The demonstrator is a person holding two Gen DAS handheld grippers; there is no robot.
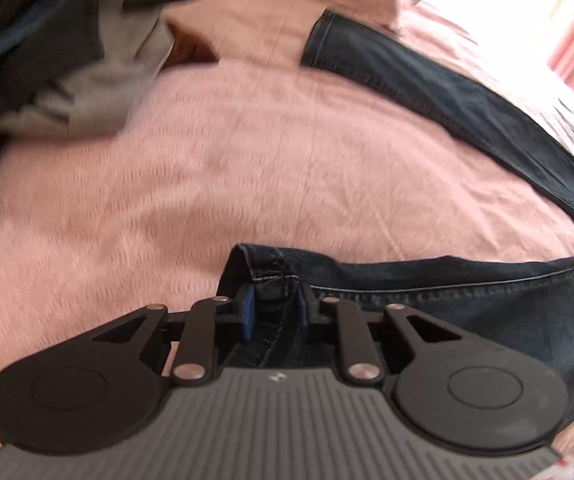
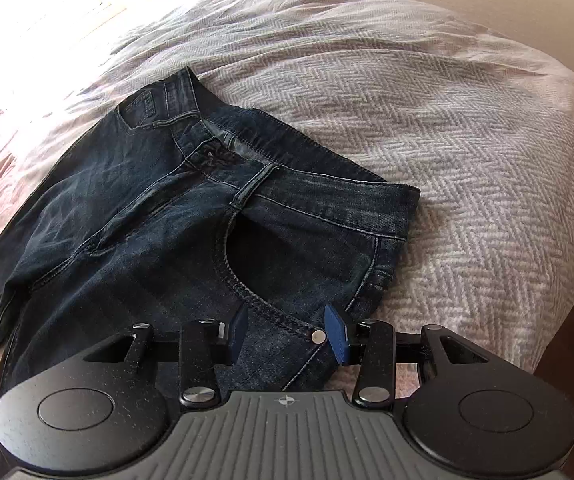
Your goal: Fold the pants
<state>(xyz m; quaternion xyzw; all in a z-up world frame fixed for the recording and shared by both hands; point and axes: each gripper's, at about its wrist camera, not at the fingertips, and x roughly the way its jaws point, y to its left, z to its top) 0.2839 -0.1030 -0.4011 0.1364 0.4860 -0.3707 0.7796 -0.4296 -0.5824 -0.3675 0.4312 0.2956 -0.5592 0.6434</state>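
Dark blue jeans (image 2: 147,208) lie flat on the bed, waistband (image 2: 327,200) toward the grey cover. My right gripper (image 2: 287,332) hangs open just over the front pocket by a metal rivet (image 2: 319,336); its blue pads (image 2: 239,330) do not press the denim. In the left wrist view, my left gripper (image 1: 275,312) is shut on the hem (image 1: 271,272) of one jeans leg (image 1: 467,292), which bunches up between the pads. The other leg (image 1: 427,92) runs diagonally across the pink blanket with its hem at the far end.
A pile of dark and grey clothes (image 1: 67,60) sits at the upper left on the pink blanket (image 1: 247,160). A grey herringbone cover (image 2: 447,120) spreads right of the jeans, and the bed edge (image 2: 559,340) drops off at right. A bright window (image 2: 27,20) is behind.
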